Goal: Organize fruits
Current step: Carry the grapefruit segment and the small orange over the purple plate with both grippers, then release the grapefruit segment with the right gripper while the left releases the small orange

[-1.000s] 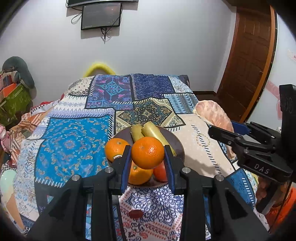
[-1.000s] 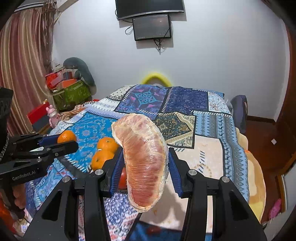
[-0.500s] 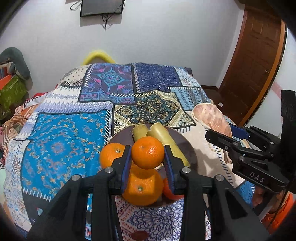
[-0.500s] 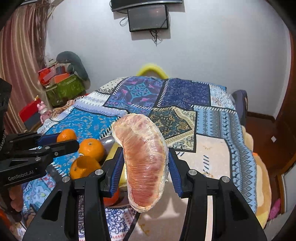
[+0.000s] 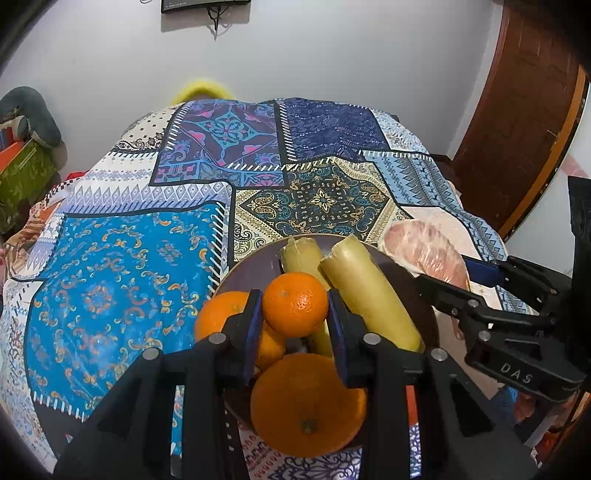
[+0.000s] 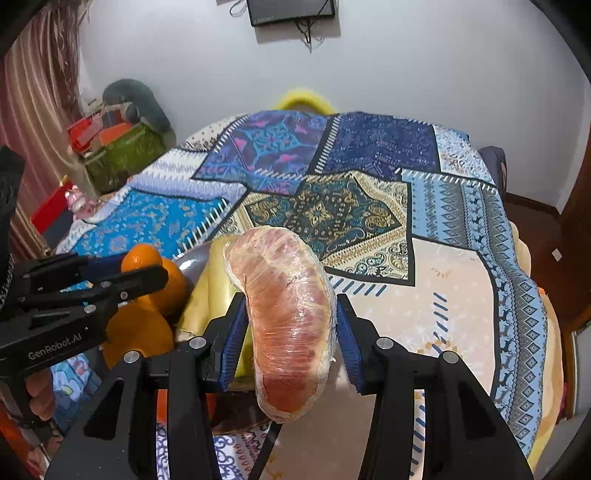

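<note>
- Left tongs — closed on a small orange, blue pads pressed against both its sides; the fruit sits at frame centre in the left wrist view, held above the plate.
- Plate, dark and round, lies on the bed under a patchwork bedspread, lower centre of that view. It holds a large orange at the near edge, another orange at left partly behind the left finger, and two yellow-green peeled pieces lying side by side toward the far rim.
- Right tongs — clamped on a wrapped pomelo segment, pink flesh under clear film; the segment stands roughly upright between the blue pads, its curved top leaning to the left of the frame, its lower end hanging below the pads.
- In the left wrist view the same segment shows at right centre, just beyond the plate's right rim.
- In the right wrist view the left tongs enter from the left edge with the small orange at their tips; oranges and yellow pieces on the plate lie behind and below them.
- A hand grips the left tool, lower left of the right wrist view.
- Background: white wall, a screen at top, a brown door at upper right in the left view.
</note>
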Tool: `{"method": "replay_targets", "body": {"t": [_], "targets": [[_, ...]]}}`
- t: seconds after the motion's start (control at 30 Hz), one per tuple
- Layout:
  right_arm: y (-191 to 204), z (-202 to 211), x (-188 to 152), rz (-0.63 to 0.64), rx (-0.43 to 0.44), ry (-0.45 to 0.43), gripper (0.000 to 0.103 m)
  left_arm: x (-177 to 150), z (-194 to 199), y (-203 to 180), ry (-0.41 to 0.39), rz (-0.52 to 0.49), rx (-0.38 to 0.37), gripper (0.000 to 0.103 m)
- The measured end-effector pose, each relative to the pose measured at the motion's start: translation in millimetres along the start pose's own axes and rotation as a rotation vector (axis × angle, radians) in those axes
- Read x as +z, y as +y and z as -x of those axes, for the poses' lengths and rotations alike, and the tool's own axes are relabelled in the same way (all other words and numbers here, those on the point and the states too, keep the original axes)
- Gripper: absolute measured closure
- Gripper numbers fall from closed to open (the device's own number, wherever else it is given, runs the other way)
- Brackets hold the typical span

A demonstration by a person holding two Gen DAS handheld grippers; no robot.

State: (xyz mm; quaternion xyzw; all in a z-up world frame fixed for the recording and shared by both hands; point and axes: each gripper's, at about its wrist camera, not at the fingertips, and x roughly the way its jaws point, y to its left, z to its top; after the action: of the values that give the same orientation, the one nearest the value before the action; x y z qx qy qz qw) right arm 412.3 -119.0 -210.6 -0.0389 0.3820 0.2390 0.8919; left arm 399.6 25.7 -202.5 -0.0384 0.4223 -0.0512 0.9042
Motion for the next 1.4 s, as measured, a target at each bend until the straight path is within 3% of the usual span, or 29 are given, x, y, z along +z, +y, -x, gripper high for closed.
{"method": "replay_targets", "body": {"t": [0.37,0.47,0.73,1.07,1.4], "targets": [[-10,-24,2,-0.027,0.015,0.070,0.058,0,-13,0,0.029,0.005,-0.004,0.069],[-12,-27,0,-0.033,0.011,0.085,0.058,0,-12,2,0.032,0.023,-0.025,0.064],[-9,-14,2,-0.003,0.001,0.051,0.053,-2,-6,-3,0.038,0.028,-0.027,0.057],[9,31,-3,0.084,-0.058,-0.017,0.049,-13,43,-11,-0.014,0.003,-0.007,0.056],[20,91,-24,0.051,-0.056,-0.084,0.046,-37,116,-16,-0.090,-0.025,0.027,0.051]]}}
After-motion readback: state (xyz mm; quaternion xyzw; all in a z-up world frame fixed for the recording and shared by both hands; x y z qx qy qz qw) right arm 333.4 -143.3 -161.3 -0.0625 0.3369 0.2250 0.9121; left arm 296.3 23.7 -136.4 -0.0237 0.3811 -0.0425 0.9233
